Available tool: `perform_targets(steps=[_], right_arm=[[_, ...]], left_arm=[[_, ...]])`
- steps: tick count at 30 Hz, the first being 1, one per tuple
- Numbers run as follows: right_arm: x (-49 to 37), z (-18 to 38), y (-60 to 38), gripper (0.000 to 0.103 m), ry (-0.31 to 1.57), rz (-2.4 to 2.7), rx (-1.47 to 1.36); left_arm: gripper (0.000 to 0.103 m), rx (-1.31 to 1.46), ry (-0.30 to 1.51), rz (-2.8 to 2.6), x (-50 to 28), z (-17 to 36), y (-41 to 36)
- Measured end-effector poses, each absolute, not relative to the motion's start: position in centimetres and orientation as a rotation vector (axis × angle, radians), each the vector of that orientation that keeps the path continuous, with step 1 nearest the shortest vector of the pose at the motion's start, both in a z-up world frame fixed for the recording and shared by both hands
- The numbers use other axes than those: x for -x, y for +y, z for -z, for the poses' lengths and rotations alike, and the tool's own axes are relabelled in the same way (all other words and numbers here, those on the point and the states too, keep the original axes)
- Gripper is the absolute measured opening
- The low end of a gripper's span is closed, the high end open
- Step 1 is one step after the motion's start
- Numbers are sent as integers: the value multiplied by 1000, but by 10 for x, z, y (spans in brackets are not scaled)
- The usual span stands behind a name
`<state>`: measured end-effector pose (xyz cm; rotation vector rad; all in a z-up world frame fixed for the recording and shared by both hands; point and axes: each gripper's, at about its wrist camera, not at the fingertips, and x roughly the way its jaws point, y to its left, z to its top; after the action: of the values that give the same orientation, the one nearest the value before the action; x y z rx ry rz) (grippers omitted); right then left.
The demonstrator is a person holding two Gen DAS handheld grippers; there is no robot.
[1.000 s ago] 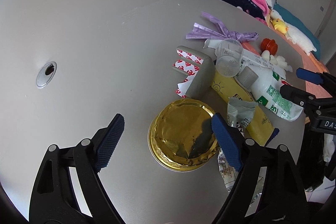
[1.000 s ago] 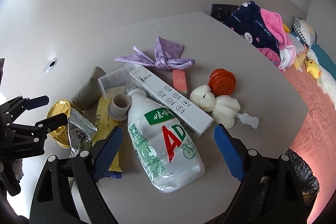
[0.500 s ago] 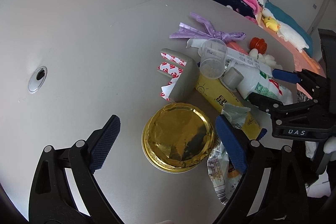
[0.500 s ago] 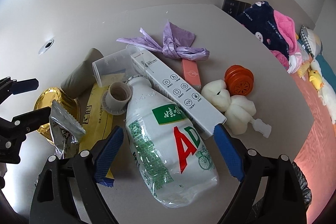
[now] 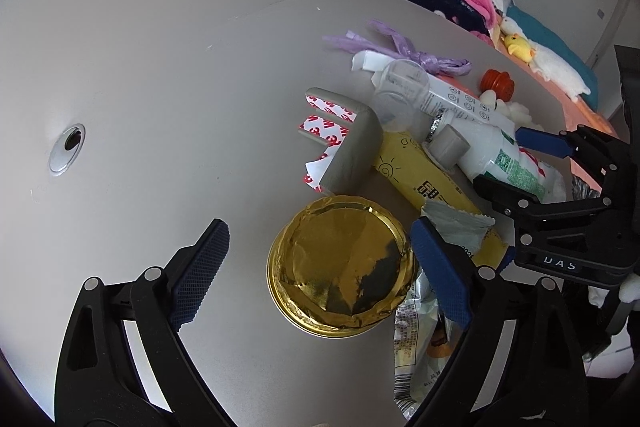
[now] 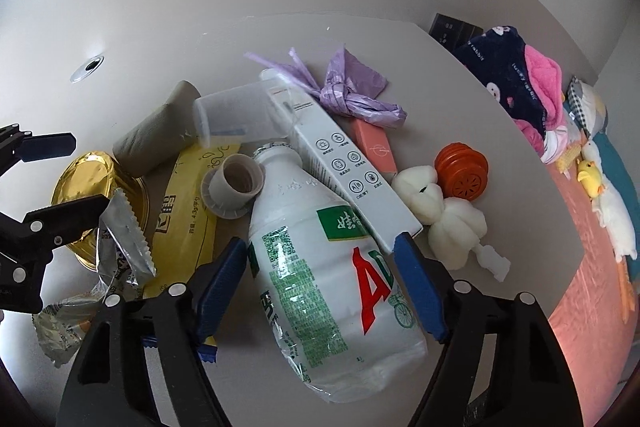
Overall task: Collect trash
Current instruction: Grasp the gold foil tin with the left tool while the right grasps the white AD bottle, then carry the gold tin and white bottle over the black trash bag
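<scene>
Right tongs (image 6: 320, 279) close around the crumpled white plastic bottle (image 6: 320, 267) lying on the cluttered grey table (image 6: 460, 87), not yet gripping, while left tongs (image 5: 316, 267) hover open over the gold foil lid (image 5: 340, 267); next comes a firm squeeze and lift.

Quick count of the pile on the table (image 6: 500, 155): one crushed white plastic bottle (image 6: 332, 287), one gold foil tin (image 5: 340, 267), one yellow snack packet (image 6: 188, 219), two silvery torn wrappers (image 6: 128, 235), one clear plastic cup (image 6: 236, 119), one long white box (image 6: 340, 167), one knotted purple bag (image 6: 352, 95), one grey corner guard (image 5: 352, 147), one grey cap (image 6: 236, 183), one pink box (image 6: 376, 147), one orange ribbed disc (image 6: 462, 175), two white foam lumps (image 6: 456, 227). On the bed, one yellow duck toy (image 6: 590, 179).
</scene>
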<state>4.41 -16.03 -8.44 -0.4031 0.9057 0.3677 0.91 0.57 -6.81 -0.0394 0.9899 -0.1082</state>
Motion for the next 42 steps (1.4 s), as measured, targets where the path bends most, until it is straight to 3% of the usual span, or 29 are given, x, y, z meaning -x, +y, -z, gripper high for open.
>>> perform_targets(steps=[4,13,14,17,19,29,42], right_arm=[[-43,85,-158,70,904,-380,420],[-39,96,-143,75,878,-347,548],[-37,97,-142,68,866,-331,567],[-35,97,-142,66,864,-337,574],[-34,96,-143,65,869,-344,562],[-42,81,-155,65,895,-356,455],[-37,25,-185,65,827,-409,211]], left_arm=[[83,50,967,104,-4,67,11],[84,87,958,103,-3,68,17],[84,81,956,101,-3,68,16],[77,97,950,125,-2,68,17],[66,113,946,156,-2,68,17],[65,120,924,137,3,61,24],[65,103,807,117,14,7,29]])
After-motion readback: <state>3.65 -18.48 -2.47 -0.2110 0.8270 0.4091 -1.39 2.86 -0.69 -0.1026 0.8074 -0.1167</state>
